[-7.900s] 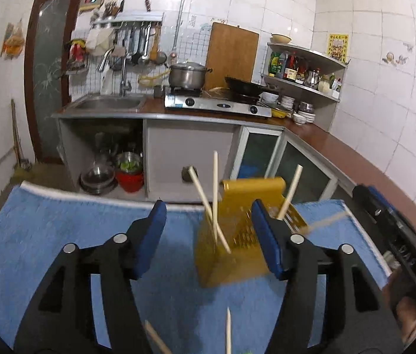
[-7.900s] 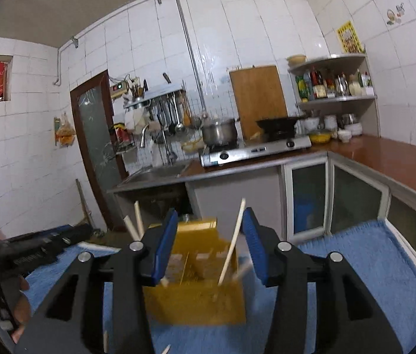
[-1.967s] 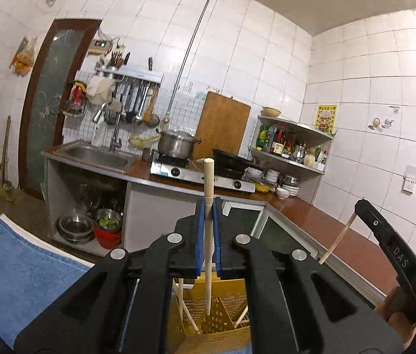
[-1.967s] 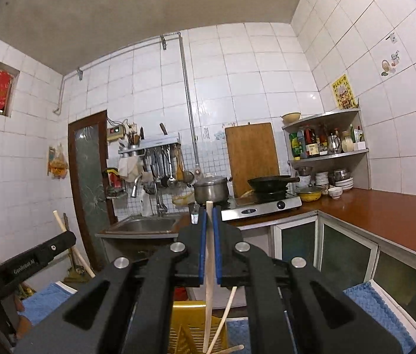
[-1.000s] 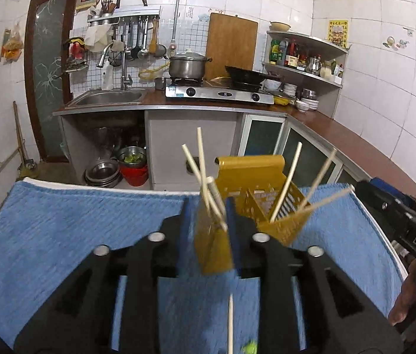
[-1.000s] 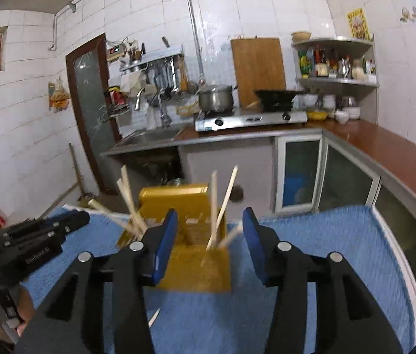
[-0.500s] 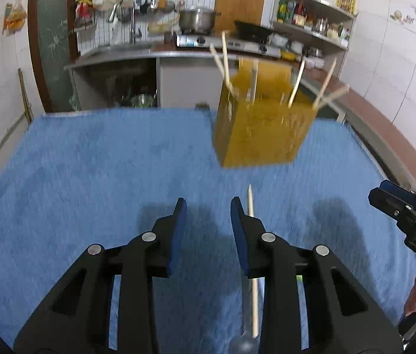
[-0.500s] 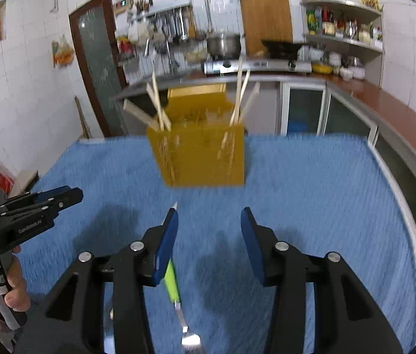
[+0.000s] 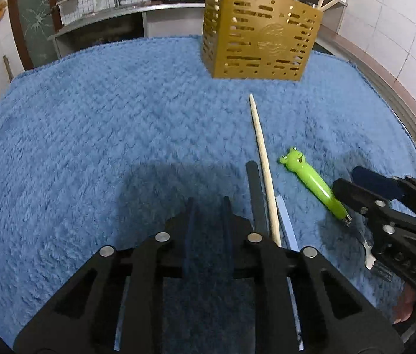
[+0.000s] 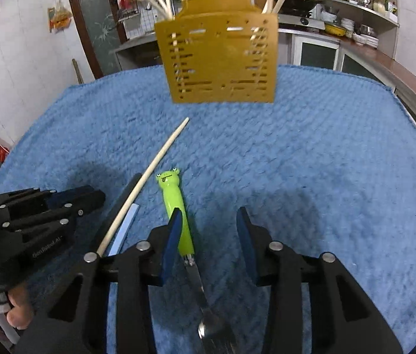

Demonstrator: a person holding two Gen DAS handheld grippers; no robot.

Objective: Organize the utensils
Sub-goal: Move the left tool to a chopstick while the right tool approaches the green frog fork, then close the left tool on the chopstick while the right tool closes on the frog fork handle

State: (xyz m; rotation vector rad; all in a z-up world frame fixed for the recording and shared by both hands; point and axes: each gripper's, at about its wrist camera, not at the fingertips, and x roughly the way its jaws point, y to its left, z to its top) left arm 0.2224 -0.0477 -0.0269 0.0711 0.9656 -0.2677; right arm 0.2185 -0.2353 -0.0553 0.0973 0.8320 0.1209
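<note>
Frog-handled fork [image 10: 175, 206] lies beside the open right hand-held gripper [image 10: 209, 221].

Utensils on the towel [image 9: 90, 124]
Utensil holder [image 9: 255, 38] stands at the back; chopstick [image 9: 262, 159] lies before it, fork [image 10: 178, 206] just right.

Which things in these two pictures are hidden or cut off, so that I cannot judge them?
- Left wrist view: near ends of the chopstick and the two flat sticks beside it, hidden under the left gripper.
- Left wrist view: fork head, mostly behind the right gripper.
- Both views: chopstick tops in the holder, cut by the top edge.
</note>
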